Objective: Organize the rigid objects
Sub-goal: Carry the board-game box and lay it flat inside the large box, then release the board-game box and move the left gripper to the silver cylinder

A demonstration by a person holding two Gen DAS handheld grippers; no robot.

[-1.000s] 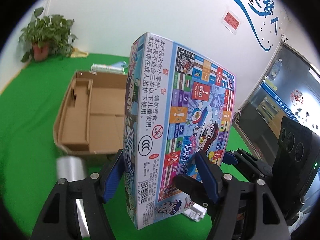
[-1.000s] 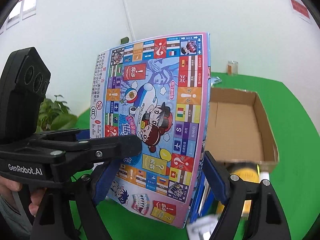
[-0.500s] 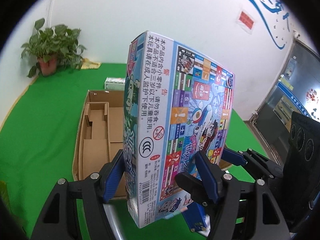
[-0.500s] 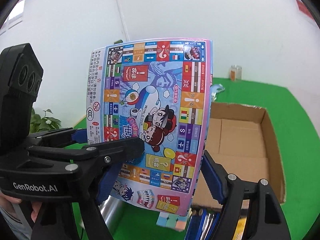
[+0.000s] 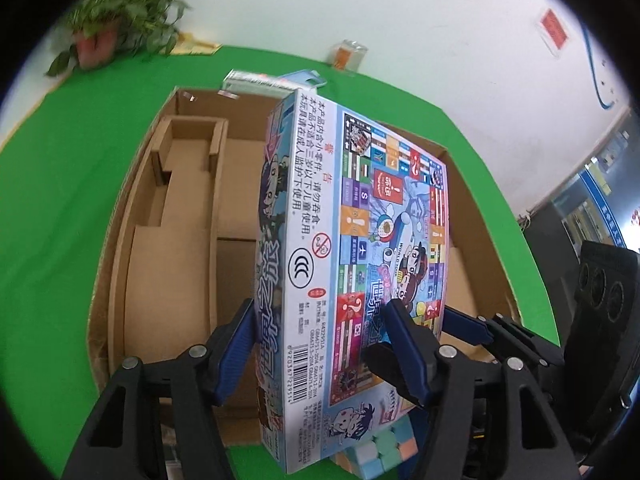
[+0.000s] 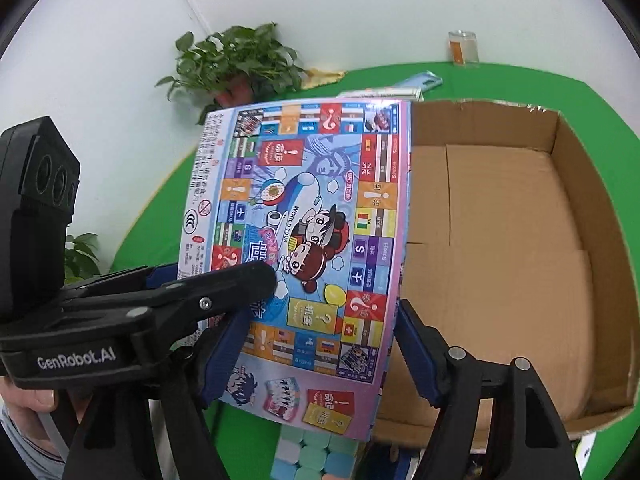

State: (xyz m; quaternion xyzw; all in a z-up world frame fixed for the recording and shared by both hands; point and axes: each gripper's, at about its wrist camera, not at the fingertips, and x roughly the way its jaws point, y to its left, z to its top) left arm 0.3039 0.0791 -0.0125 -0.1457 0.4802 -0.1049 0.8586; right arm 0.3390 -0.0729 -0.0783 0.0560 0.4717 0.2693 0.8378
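- Two grippers share one load, and the landmark for all places below is the cardboard box [image 5: 168, 248], the largest thing in view: open-topped, on the green table [image 5: 52, 184], with a folded cardboard insert along its left side and bare floor elsewhere.
- Board-game box [image 5: 356, 240], next in size, is held upright on its short end over the near part of the cardboard box (its printed game-board face is turned toward the right wrist camera, its narrow warning-label side toward the left); it has not yet touched the floor of the cardboard box.
- Left gripper [image 5: 320, 344] straddles the thickness of the game box at its lower end; its jaws are closing, blue pads against both faces.
- Right gripper [image 6: 320, 344] spans the game box's lower end from the other side; its jaws are closing too, pads at the two edges.
- Pastel puzzle cube [image 6: 312, 456], smallest, lies on the table just in front of the cardboard box's near wall, under the held game box.
- Step in hand, as judged: carrying the game box into the cardboard box. The next move calls for lowering it clear of the near wall and the insert, then laying it on the bare floor before both grippers let go.
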